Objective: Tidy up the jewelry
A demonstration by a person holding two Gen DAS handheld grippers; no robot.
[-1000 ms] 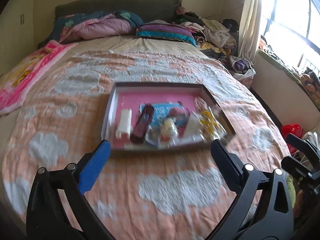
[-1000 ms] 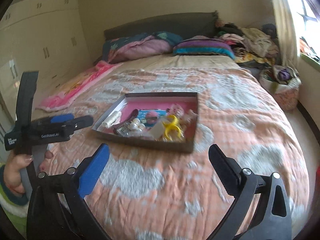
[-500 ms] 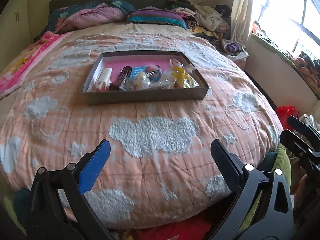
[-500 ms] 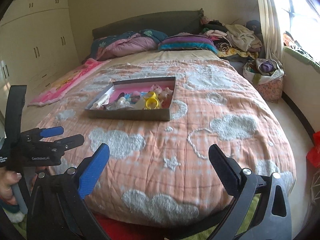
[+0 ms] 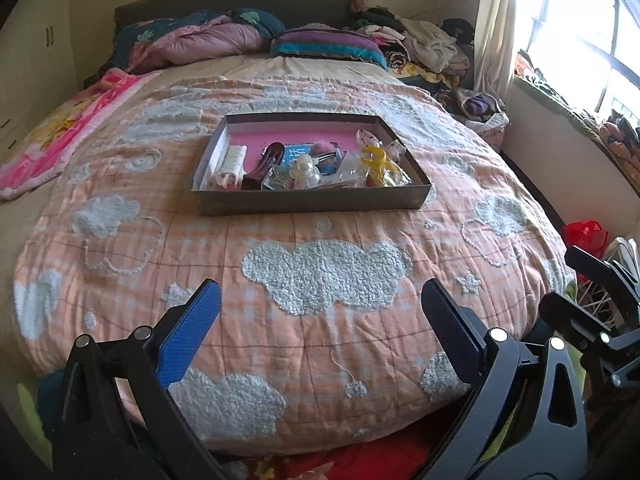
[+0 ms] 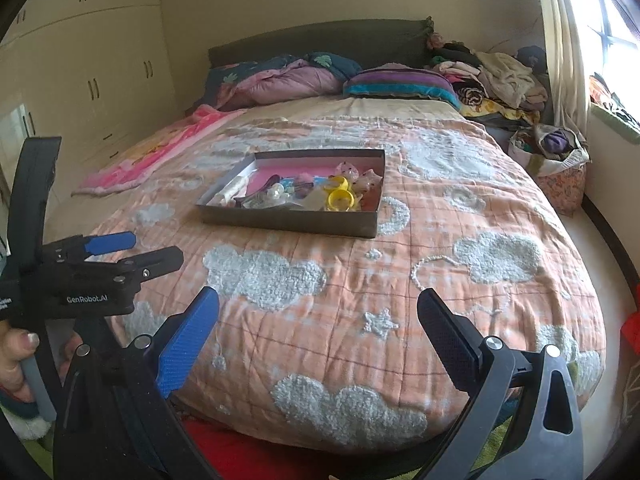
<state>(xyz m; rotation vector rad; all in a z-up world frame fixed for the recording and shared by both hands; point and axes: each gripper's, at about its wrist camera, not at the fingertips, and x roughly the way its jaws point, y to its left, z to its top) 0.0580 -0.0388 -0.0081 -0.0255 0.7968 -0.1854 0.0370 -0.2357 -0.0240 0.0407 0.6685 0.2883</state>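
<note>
**Both grippers wide open at the foot of the bed, jewelry box out in the middle**

While hanging over the near edge of the bed, left gripper (image 5: 320, 304) with jaws spread wide, nothing between them, one blue finger and one black. Same deal for the right gripper (image 6: 318, 306): jaws wide apart, empty, held just off the foot of the bed. Also visible from the right wrist view, off to the left: left gripper body gripped by a hand (image 6: 14, 356) around its handle.

Under and ahead of both: peach quilt (image 5: 320, 344) with fluffy white cloud patches, covering most of the bed. Bit of red stuff (image 6: 256, 456) on the floor below the edge.

Further out, well apart from both grippers, roughly mid-bed: shallow grey box (image 5: 308, 200) with a pink lining, sitting flat on the quilt. Inside, a jumble: white piece (image 5: 232, 160) at the left end, dark maroon clip (image 5: 264, 166) beside it, clear plastic bits in the middle, yellow ring-shaped thing (image 6: 340, 200) toward the right end. Too small to tell most pieces apart.

Past the box: pink blanket (image 5: 60, 128) along the left side, pillows (image 5: 328, 46) at a dark headboard, heap of clothes (image 5: 428, 46) in the right corner, bright window (image 5: 580, 40) with a curtain, cream wardrobe (image 6: 88, 72) on the left wall
</note>
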